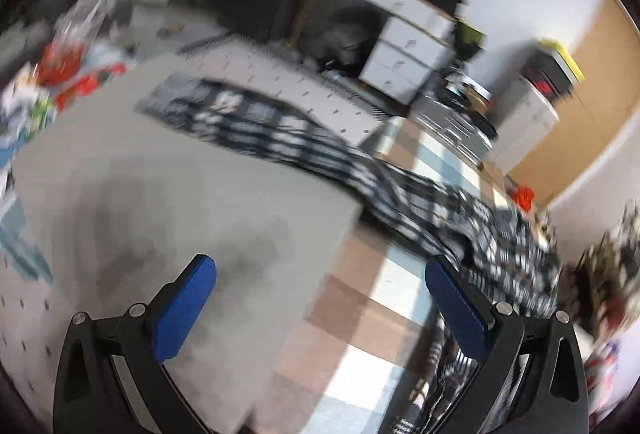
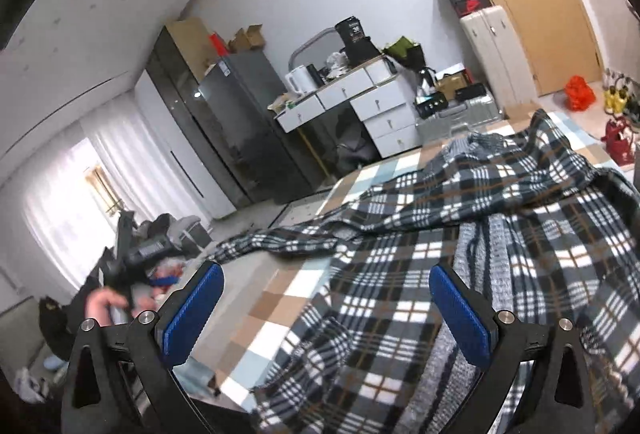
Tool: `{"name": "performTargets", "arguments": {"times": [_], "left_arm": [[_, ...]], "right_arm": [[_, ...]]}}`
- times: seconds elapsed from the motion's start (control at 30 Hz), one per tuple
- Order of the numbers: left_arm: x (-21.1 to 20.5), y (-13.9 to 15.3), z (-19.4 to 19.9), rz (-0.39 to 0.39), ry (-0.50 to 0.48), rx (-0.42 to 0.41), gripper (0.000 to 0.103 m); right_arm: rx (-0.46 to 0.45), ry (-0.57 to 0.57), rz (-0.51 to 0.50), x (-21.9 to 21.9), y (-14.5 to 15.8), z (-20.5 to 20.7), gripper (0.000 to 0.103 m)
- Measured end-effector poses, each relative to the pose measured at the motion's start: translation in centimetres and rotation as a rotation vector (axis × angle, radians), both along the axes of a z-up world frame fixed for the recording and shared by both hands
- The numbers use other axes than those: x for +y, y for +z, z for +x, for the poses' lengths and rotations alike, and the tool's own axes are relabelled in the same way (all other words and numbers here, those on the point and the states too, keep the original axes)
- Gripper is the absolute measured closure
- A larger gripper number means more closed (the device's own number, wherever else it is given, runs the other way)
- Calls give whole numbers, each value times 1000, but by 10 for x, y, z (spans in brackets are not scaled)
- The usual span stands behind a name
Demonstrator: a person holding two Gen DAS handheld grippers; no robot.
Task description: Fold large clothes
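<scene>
Shirt (image 2: pixel 460 218) sprawls under the right gripper (image 2: pixel 326 304), sleeve trailing toward 10 o'clock; left gripper (image 1: pixel 320 298) hangs farther off; both jaws apart, empty.

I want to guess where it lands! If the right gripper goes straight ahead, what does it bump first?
Most likely the plaid shirt. The right gripper is open and points over the shirt spread on the checked blanket. Depth is hard to judge, so it might brush the blanket's edge first.

Plaid garment (image 2: pixel 460 234) spread on bed (image 2: pixel 280 298); one sleeve (image 1: pixel 248 114) reaches left onto sheet. Drawer desk (image 2: pixel 360 102) behind bed, fridge (image 2: pixel 236 114) at its left.
</scene>
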State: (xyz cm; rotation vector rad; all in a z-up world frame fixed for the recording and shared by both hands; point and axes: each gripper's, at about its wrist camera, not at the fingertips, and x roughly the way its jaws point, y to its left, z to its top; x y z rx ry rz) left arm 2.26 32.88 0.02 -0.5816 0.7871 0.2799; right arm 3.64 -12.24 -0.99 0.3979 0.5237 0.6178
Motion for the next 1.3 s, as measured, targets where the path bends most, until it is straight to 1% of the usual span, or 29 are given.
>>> {"name": "performTargets", "arguments": {"times": [0.03,0.1,0.13,0.17,0.2,0.27,0.33,0.4,0.47,0.57,0.63,0.67,0.77,0.8,0.83,0.87,0.97,1.0,1.03,1.07,1.1,1.13,1.17,1.2,1.23,1.3], "left_arm": [[19,-3,0,-48,20,6,1],[47,-7,0,-109,67,3,1],[67,-12,-1,-159,94,-5,1],[77,-16,-1,-196,111,-8,1],[92,-23,1,-237,141,3,1],[107,-34,12,-291,137,24,1],[119,-45,21,-350,122,21,1],[129,-57,30,-404,132,10,1],[137,-63,38,-420,142,4,1],[146,-71,52,-456,117,3,1],[154,-76,57,-489,142,-2,1],[161,-74,55,-501,156,-3,1],[164,-75,56,-505,160,-22,2],[165,-74,56,-504,172,-33,4],[165,-73,56,-507,190,-41,12],[169,-76,56,-515,197,-34,17],[172,-77,54,-523,260,-25,22],[173,-77,55,-514,273,-9,31],[171,-76,53,-495,296,7,47],[173,-77,54,-488,312,23,56],[174,-78,54,-470,338,41,71],[175,-80,58,-469,353,57,86],[177,-84,59,-492,352,58,90],[178,-89,60,-520,335,59,99],[178,-90,61,-530,327,57,99],[182,-88,59,-513,314,53,100]], "right_arm": [[13,1,0,2,-4,2,0],[62,24,16,5,-10,3,0],[74,33,24,5,-13,3,0],[79,41,32,6,-18,3,0],[81,49,28,9,-19,3,0],[78,66,10,13,-24,4,0],[72,61,-16,17,-27,5,0],[78,58,-25,19,-32,9,0],[95,56,-21,20,-36,12,0],[113,40,-17,21,-40,16,0],[112,32,-23,21,-41,18,0],[112,26,-30,22,-42,19,0],[113,0,-61,26,-45,23,0],[107,-15,-73,27,-45,23,0],[103,-19,-79,28,-46,24,0],[102,-18,-78,28,-46,25,0],[97,-23,-70,29,-45,24,0],[92,-27,-72,30,-44,24,0],[81,-30,-79,30,-43,22,0],[72,-29,-82,30,-42,20,0],[66,-27,-86,31,-42,20,0],[60,-25,-98,32,-41,19,0],[59,-26,-106,34,-41,19,0],[58,-27,-113,34,-41,18,0],[58,-25,-114,35,-41,17,0],[52,-21,-117,35,-40,15,0]]}}
